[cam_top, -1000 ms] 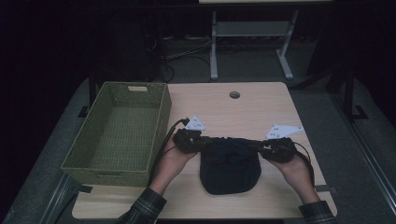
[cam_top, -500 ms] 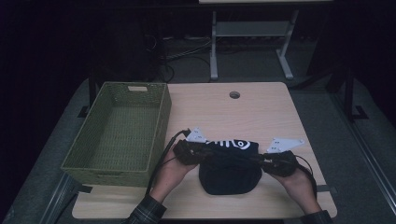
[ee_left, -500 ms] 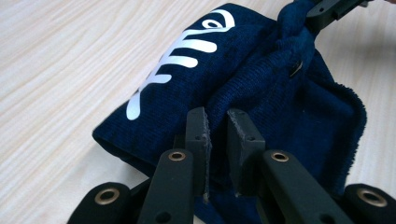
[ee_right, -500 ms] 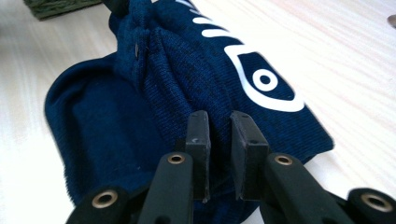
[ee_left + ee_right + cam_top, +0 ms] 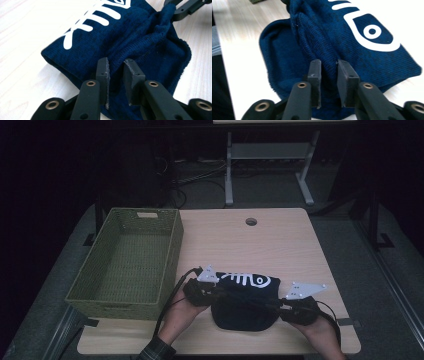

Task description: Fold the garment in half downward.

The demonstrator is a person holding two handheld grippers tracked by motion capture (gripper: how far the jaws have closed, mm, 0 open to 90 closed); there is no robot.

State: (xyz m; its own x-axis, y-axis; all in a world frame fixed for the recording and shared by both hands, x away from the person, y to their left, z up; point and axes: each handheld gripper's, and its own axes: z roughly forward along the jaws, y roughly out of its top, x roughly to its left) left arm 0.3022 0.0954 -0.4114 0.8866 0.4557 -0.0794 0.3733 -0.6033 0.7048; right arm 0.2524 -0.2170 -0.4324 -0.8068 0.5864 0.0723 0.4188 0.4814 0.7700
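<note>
Fold step closing: navy cloth (image 5: 245,302) lies folded at table's (image 5: 280,240) near edge, beside basket (image 5: 130,260). My left gripper (image 5: 117,72) and right gripper (image 5: 329,72) just easing open, narrow gap, fabric ridge between pads, grip looks released. Next, I judge: withdraw clear, regrip for basket.

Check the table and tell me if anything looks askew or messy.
The navy cloth with a white fish-skeleton print is half folded and lopsided: its top fold sits unevenly, and a ridge bunches between each gripper's pads, left gripper and right gripper, whose jaws have just been opening. The green woven basket sits square.
</note>
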